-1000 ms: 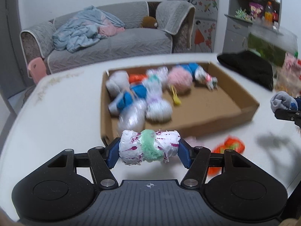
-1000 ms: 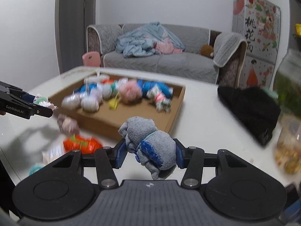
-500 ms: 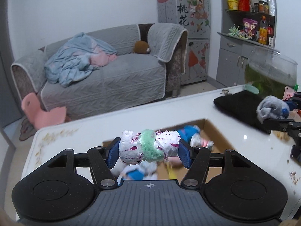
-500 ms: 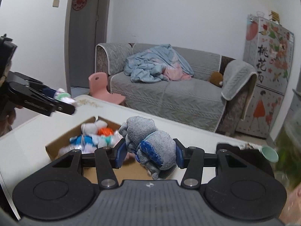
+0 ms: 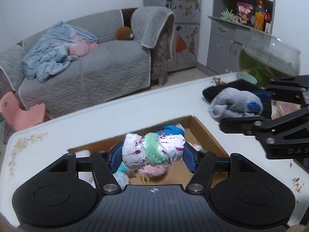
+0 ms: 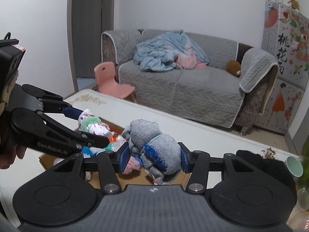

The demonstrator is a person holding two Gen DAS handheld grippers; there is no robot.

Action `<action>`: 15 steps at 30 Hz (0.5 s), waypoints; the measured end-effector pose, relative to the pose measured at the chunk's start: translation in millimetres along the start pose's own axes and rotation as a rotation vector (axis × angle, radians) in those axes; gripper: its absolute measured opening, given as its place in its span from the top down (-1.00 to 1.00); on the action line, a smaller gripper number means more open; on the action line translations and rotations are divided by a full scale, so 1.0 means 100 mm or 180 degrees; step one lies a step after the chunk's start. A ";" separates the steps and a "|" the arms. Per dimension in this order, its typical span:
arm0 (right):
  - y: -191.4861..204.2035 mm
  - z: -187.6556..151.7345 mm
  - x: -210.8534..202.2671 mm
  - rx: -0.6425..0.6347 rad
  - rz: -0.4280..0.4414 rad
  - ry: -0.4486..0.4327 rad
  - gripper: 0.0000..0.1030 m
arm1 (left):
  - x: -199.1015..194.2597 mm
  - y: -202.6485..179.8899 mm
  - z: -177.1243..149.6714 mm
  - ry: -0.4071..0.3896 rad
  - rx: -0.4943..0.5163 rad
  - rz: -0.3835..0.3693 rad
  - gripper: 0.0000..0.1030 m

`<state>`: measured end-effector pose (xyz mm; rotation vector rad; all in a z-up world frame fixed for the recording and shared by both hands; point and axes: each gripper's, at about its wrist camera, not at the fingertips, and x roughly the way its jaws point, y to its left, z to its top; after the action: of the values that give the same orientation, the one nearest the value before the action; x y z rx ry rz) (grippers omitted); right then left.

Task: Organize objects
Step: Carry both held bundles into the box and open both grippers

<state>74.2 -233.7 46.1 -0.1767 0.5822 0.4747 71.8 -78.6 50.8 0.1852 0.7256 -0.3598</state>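
Observation:
My left gripper [image 5: 153, 154] is shut on a rolled white sock bundle with purple specks and a green band [image 5: 152, 149], held above the brown cardboard box [image 5: 208, 137]. It also shows in the right wrist view [image 6: 92, 124]. My right gripper [image 6: 153, 154] is shut on a rolled grey sock bundle with a blue patch [image 6: 154, 147], also above the box [image 6: 46, 159]. The grey bundle shows in the left wrist view [image 5: 235, 103], to the right of the left gripper. Several rolled sock bundles [image 5: 171, 130] lie in the box, mostly hidden behind the grippers.
The box sits on a white table [image 5: 77, 123]. A black cloth [image 6: 268, 168], a mint cup [image 6: 294, 166] and a glass fish bowl [image 5: 270, 60] stand at the table's right end. A grey sofa [image 6: 183, 81] and pink chair [image 6: 110, 79] lie beyond.
Both grippers have risen from near the table and come together above the box, each still holding its sock bundle. The right gripper now sits close beside the left one.

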 end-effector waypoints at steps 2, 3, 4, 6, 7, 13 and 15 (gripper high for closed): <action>-0.01 -0.03 0.06 0.0011 0.0011 0.0054 0.08 | 0.08 -0.02 -0.06 0.0044 0.0037 -0.0019 -0.32; -0.01 -0.05 0.08 0.0017 0.0018 0.0084 0.08 | 0.13 -0.03 -0.09 0.0069 0.0057 -0.0014 -0.32; -0.02 -0.07 0.11 0.0020 0.0022 0.0109 0.08 | 0.17 -0.05 -0.11 0.0091 0.0071 -0.0006 -0.32; -0.03 -0.10 0.16 0.0035 0.0033 0.0157 0.08 | 0.25 -0.04 -0.17 0.0144 0.0051 -0.0022 -0.32; -0.03 -0.11 0.18 0.0038 0.0033 0.0176 0.08 | 0.28 -0.03 -0.19 0.0170 0.0037 -0.0028 -0.32; 0.02 -0.16 0.24 0.0041 0.0084 0.0278 0.07 | 0.44 -0.02 -0.31 0.0292 -0.0013 -0.0022 -0.32; 0.03 -0.17 0.28 0.0040 0.0104 0.0308 0.07 | 0.49 -0.02 -0.34 0.0322 -0.0016 -0.0007 -0.32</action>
<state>85.0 -225.1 16.4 -0.1792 0.6835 0.4961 83.9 -83.5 -7.1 0.1991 0.8264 -0.3525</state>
